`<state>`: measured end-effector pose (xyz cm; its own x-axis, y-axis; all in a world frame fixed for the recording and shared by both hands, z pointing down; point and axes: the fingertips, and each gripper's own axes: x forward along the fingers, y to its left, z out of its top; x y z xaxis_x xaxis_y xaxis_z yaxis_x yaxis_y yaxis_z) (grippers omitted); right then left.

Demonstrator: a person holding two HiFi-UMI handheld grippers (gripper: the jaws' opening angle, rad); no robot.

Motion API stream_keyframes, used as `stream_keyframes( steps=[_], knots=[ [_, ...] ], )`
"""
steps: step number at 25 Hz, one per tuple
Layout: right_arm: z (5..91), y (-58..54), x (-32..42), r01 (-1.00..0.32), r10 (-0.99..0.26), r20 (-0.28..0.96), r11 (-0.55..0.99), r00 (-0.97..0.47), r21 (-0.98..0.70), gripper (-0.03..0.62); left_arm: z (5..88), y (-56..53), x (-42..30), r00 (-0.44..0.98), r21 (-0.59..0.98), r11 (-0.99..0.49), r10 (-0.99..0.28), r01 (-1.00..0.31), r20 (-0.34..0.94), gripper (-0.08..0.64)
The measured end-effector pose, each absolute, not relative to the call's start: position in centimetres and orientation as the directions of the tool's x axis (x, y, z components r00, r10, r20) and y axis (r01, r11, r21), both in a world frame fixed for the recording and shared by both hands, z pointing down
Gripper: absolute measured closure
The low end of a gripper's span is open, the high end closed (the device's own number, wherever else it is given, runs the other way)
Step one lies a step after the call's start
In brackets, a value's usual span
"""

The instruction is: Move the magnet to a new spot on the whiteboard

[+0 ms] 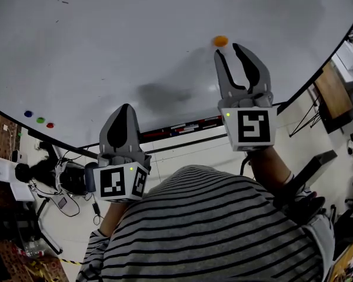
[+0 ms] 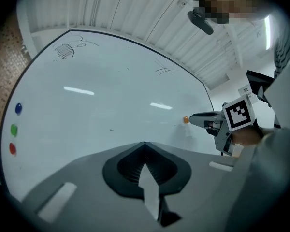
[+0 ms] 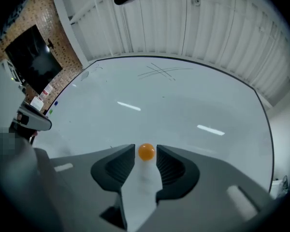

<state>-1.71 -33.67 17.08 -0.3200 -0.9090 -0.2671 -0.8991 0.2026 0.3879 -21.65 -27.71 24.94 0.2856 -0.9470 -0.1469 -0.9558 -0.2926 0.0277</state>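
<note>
A small orange magnet (image 1: 220, 40) sticks to the whiteboard (image 1: 106, 46) at the upper right. My right gripper (image 1: 228, 49) is open, with its tips at the board just below the magnet. In the right gripper view the magnet (image 3: 146, 152) sits between the two fingertips (image 3: 131, 151), with a thin gap on each side. My left gripper (image 1: 125, 108) hangs lower left of it, shut and empty, its tips (image 2: 145, 143) meeting. The left gripper view also shows the magnet (image 2: 185, 120) at the tip of the right gripper (image 2: 199, 116).
A blue magnet (image 1: 28, 114), a green magnet (image 1: 40, 120) and a red magnet (image 1: 50, 125) sit near the board's lower left edge. Faint pen marks (image 3: 159, 71) show near the top. Cables and equipment (image 1: 59, 178) lie on the floor below.
</note>
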Motion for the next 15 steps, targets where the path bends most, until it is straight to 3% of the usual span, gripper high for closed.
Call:
stream_keyframes(
  steps=[15],
  knots=[
    [17.2,-35.9,-2.1,-0.916,-0.921,-0.295,0.133,-0.256,0.38,0.472,26.0,-29.4,-23.6,0.28,0.047,-0.288,-0.95,-0.956,-0.138,0.544]
  ],
)
